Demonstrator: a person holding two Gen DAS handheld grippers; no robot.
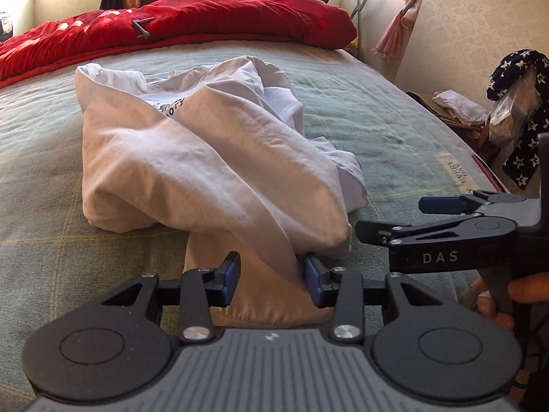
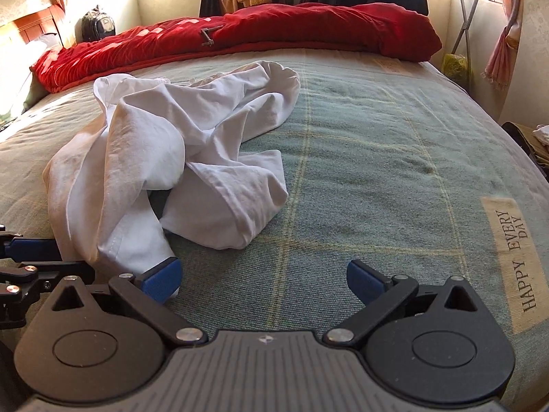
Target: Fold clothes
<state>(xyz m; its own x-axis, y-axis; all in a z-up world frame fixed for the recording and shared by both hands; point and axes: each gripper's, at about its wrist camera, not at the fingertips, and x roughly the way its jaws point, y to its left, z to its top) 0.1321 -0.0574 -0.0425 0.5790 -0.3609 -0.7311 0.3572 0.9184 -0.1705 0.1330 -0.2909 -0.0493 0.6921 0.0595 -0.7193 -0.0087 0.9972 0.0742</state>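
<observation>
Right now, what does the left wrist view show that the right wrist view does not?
Only the left wrist view: the left gripper with shirt cloth between its fingers, black print on the shirt, a star-patterned cloth, and a hand holding the right gripper.
Only the right wrist view: the right gripper wide open over bare blanket, and a dark bag.
Both: the crumpled white shirt on the green blanket, the red quilt behind.

Left gripper [image 1: 271,276] half-closed, right gripper [image 2: 264,279] spread wide

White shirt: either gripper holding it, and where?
The left gripper straddles the white shirt's near edge; whether its pads grip cannot be told. The right gripper is open, holding nothing.
</observation>
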